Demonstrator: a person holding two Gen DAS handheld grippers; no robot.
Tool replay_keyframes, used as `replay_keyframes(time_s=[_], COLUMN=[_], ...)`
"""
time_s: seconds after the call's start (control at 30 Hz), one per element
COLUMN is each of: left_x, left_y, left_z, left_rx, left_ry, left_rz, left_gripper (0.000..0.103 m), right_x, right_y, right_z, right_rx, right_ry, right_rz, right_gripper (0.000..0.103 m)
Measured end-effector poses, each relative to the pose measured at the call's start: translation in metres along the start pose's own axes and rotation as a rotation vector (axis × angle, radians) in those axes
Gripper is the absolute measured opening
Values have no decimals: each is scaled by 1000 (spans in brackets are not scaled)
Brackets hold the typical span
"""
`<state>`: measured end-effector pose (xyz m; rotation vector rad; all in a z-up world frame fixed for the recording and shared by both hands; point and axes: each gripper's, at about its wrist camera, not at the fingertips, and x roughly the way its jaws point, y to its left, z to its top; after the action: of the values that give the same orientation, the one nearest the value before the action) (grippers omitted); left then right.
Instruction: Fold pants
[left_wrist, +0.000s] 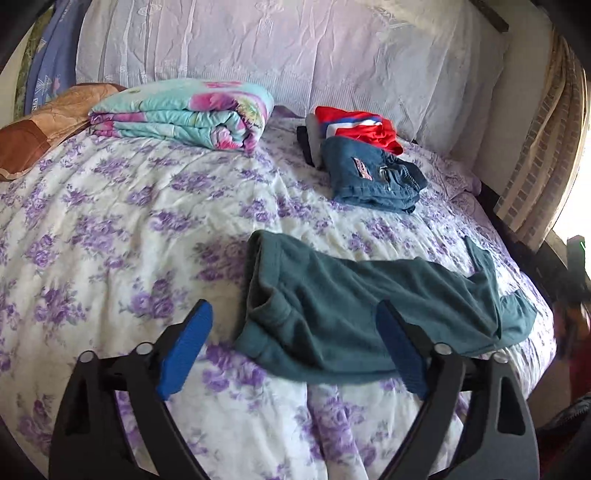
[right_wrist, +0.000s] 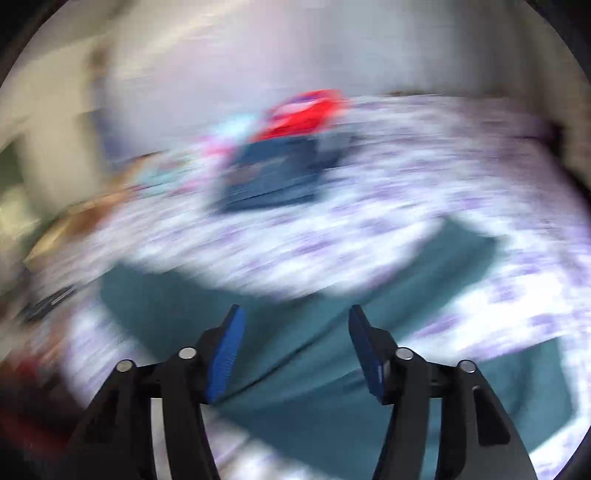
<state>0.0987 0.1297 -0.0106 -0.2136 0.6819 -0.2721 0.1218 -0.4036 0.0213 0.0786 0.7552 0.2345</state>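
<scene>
On the floral bed (left_wrist: 110, 206), teal pants (left_wrist: 369, 310) lie spread out, just in front of the folded jeans (left_wrist: 373, 177). Left tool (left_wrist: 295, 347) hovers spread wide at the waistband; right tool (right_wrist: 295, 350) spread too, super blurry view.

Left claw (left_wrist: 291, 347) and right claw (right_wrist: 295, 350), both spread wide, gripping nothing.

Teal fleece pants (left_wrist: 369, 310) lie unfolded and rumpled on the floral bed cover (left_wrist: 129, 221); waistband open at left, legs spread toward the bed's right edge
</scene>
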Motion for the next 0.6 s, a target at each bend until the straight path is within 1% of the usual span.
replay_keyframes(time_s=[0.03,0.13,0.23,0.27,0.3,0.33,0.37,0.4,0.43,0.47,0.5,0.53,0.57,0.6], left_x=[7,24,39,42,43,42,41,40,40,39,37,36,36,35], left_y=[-1,2,4,5,7,10,14,20,26,32,41,45,49,53], left_z=[0,-1,-6,-8,-7,-7,-7,-7,-7,-7,-8,-8,-9,-9], left_rx=[-1,-26,-25,-29,-35,-44,-58,-88,-117,-150,-192,-214,-240,-264], left_ry=[4,34,80,96,101,95,93,94,91,84,73,68,62,56], left_rz=[17,51,78,75,58,25,-10,-48,-76,-112,-161,-186,-214,-240], left_gripper=[88,88,88,88,90,95,96,96,96,97,97,97,97,97], right_x=[12,64,119,138,152,162,175,181,187,188,184,180,174,166], right_y=[-9,-38,-61,-67,-73,-77,-84,-92,-100,-105,-108,-110,-113,-120], right_z=[14,57,81,87,90,93,93,89,84,81,79,78,76,73], right_rx=[27,92,149,172,192,203,225,253,287,302,306,317,344,389], right_ry=[12,63,156,191,216,230,256,276,293,283,255,235,219,200], right_rz=[-60,-252,-386,-423,-445,-461,-491,-502,-494,-485,-481,-467,-437,-401], right_gripper=[62,62,62,62,62,62,59,54,47,38,29,14,5,5])
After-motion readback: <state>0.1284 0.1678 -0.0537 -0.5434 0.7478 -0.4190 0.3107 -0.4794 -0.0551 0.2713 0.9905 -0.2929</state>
